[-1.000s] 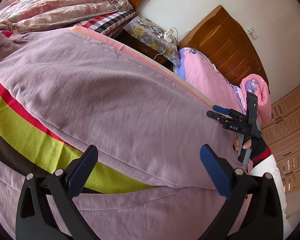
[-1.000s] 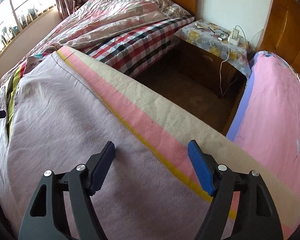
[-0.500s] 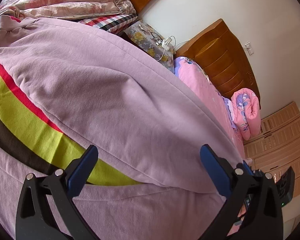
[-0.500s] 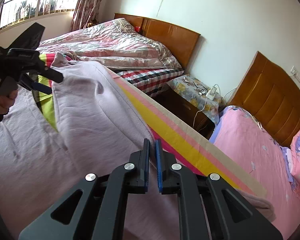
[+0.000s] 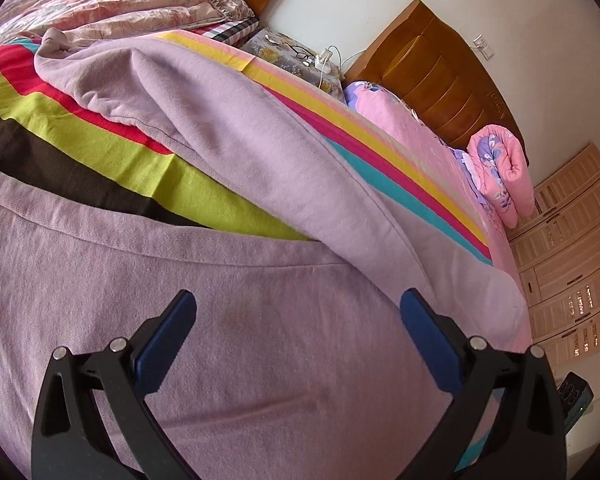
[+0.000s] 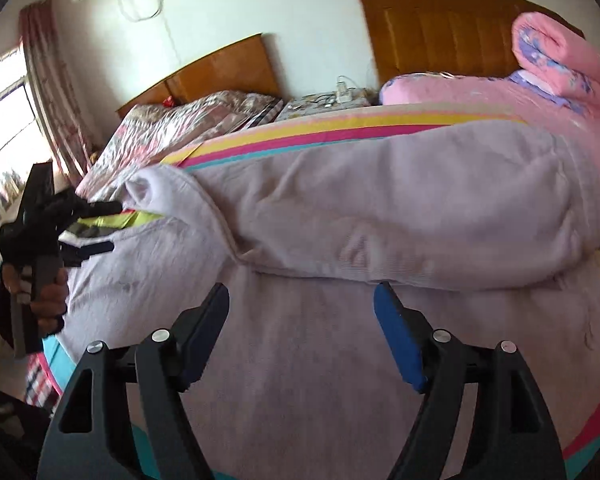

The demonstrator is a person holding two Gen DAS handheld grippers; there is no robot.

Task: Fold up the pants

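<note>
Lilac pants (image 5: 260, 168) lie on a striped blanket (image 5: 100, 148) on the bed, one leg folded across and bulging over the other. They also show in the right wrist view (image 6: 380, 216). My left gripper (image 5: 296, 340) is open and empty just above the near leg. It also appears at the left of the right wrist view (image 6: 100, 228), near the folded leg's cuff (image 6: 148, 188). My right gripper (image 6: 300, 332) is open and empty above the lower leg, just short of the folded edge.
A second bed with a floral quilt (image 6: 188, 128) stands behind. A nightstand with cables (image 5: 300, 56) sits between the beds. A rolled pink quilt (image 5: 500, 172) lies on pink bedding by a wooden headboard (image 5: 440, 72). Wardrobe doors (image 5: 572, 248) stand at the right.
The right gripper was shut on the pants leg half a second ago and has let go and opened; the leg now lies folded over. The left gripper stayed open and drew back.
</note>
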